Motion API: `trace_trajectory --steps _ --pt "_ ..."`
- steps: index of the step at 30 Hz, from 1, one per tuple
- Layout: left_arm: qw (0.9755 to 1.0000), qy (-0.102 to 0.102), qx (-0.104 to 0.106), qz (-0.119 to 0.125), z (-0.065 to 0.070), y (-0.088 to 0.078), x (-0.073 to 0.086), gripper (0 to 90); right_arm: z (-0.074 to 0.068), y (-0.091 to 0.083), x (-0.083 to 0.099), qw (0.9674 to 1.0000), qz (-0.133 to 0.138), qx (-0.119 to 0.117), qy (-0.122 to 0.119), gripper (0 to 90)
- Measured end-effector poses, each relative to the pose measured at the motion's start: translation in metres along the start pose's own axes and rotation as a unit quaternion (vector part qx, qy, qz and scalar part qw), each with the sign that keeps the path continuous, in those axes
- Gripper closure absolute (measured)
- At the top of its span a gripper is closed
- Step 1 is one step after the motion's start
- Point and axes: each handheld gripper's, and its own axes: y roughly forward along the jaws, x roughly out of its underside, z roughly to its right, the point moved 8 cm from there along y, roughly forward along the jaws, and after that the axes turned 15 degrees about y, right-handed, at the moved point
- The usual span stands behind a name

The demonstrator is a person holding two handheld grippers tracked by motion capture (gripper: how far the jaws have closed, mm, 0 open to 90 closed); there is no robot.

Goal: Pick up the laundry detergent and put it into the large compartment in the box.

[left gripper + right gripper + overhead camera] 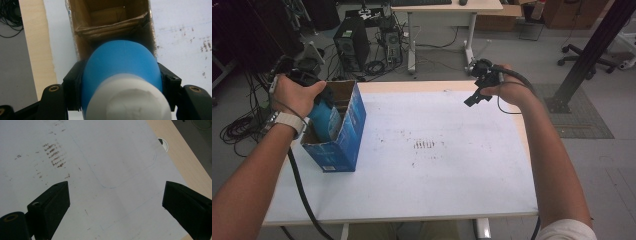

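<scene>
High view first: we see the left gripper (314, 95) at the table's (452, 190) left edge, held above an open blue cardboard box (349, 135) that stands upright there. Clamped in it is a blue bottle (326, 120), whose lower part already sits inside the box's mouth, close to the near end. From the left gripper view we look down along the bottle (121, 65): its white cap (127, 100) is nearest the camera, the blue body swells between the two black jaws, and both pads press on its sides. Beyond the bottle lies the brown inside of the box (110, 17), with a cardboard divider across it.

We find the right gripper (477, 95) well apart, raised over the table's far right part. In the right gripper view its jaws stand wide with nothing between them, above the stained white tabletop (107, 157).
</scene>
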Motion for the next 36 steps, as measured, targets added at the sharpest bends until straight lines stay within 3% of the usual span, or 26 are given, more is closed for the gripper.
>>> trace_trajectory --steps 22,36 --pt "1.0000 0.002 0.003 0.003 0.000 0.031 0.006 37.1 0.000 0.005 0.001 1.0000 -0.006 -0.002 0.004 7.7" --pt "0.9998 0.011 -0.012 -0.008 0.004 0.044 0.006 37.1 0.001 0.006 0.002 1.0000 -0.006 -0.002 0.003 7.7"
